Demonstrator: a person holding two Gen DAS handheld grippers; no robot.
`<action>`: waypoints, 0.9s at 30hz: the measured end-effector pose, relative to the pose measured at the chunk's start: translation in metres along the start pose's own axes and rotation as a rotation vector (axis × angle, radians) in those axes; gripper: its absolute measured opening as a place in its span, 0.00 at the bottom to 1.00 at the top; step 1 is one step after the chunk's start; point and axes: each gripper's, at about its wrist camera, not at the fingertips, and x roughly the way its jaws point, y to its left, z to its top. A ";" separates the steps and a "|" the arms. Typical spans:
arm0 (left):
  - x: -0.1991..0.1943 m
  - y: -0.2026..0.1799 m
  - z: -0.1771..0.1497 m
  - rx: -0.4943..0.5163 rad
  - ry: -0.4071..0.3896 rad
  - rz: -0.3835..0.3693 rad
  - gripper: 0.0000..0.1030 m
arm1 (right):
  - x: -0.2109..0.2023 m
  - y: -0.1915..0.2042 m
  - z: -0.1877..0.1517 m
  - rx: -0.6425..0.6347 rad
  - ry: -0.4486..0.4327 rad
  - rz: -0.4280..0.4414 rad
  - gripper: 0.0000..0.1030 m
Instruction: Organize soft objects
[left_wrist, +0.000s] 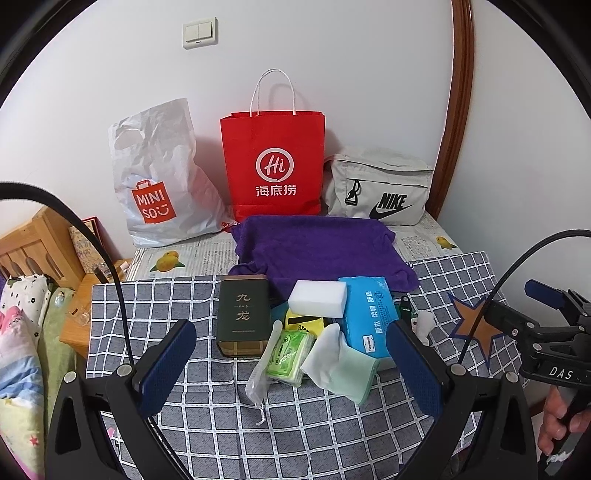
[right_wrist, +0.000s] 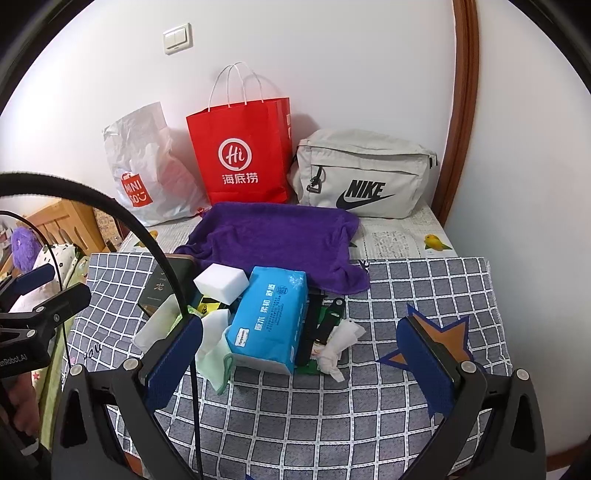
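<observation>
**Both jaws wide over a heap of soft things**

I hold my left gripper (left_wrist: 291, 354) above the near part of the checked cloth (left_wrist: 295, 424), its jaws apart and empty. My right gripper (right_wrist: 299, 354) hangs the same way, jaws spread, nothing between them.

The heap lies at the middle of the cloth. A blue tissue pack (right_wrist: 269, 321) sits at its right, with a white sponge (left_wrist: 317, 303) resting on the pile just to its far left. A dark green box (left_wrist: 243, 317) stands at the left edge. Nearest me lie a pale green cloth (left_wrist: 343, 365) and a small green tissue packet (left_wrist: 290, 356), touching. A crumpled white tissue (right_wrist: 341, 341) lies right of the blue pack. A purple towel (left_wrist: 317, 251) spreads beyond the heap.

Against the far wall stand a white plastic bag (left_wrist: 159, 177), a red paper bag (left_wrist: 275, 166) and a grey Nike bag (left_wrist: 380, 192).
</observation>
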 end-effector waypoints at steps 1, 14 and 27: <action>0.001 0.000 0.000 -0.001 0.001 -0.001 1.00 | 0.001 0.000 0.000 -0.001 0.000 0.002 1.00; 0.030 0.016 -0.006 -0.034 0.073 0.015 1.00 | 0.045 -0.043 -0.017 0.037 0.071 -0.063 1.00; 0.066 0.027 -0.011 -0.045 0.162 0.038 1.00 | 0.141 -0.076 -0.064 0.056 0.225 -0.034 0.99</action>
